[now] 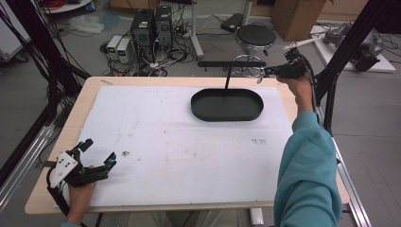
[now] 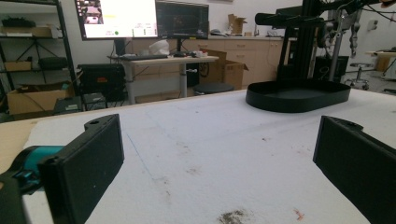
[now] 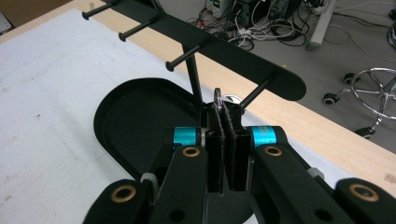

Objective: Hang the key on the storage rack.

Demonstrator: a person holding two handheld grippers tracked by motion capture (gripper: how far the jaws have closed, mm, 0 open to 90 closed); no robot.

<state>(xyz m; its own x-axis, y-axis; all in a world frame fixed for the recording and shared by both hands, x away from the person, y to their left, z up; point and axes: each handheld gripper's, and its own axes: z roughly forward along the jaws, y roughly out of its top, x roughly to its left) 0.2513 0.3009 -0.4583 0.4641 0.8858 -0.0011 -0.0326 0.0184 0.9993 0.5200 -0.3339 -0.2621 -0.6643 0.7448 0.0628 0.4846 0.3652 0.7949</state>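
Observation:
A black stand has an oval tray base (image 1: 204, 112) and a post carrying a crossbar (image 1: 231, 63) with several pegs; it sits at the back right of the table. My right gripper (image 1: 265, 72) hovers just right of the crossbar's end, level with it. In the right gripper view its jaws (image 3: 225, 109) are shut on a thin silver ring (image 3: 217, 95), which pokes up between the pads close to the rightmost peg (image 3: 261, 88). My left gripper (image 1: 100, 150) rests open near the front left corner, with nothing between its pads (image 2: 88, 163). The tray (image 2: 299, 95) lies far ahead of it.
A white mat (image 1: 165, 142) covers the wooden table (image 1: 56, 189). Black frame posts (image 1: 331, 94) stand at the right edge. A round stool (image 1: 255, 35) and computers with cables (image 1: 146, 28) are on the floor behind.

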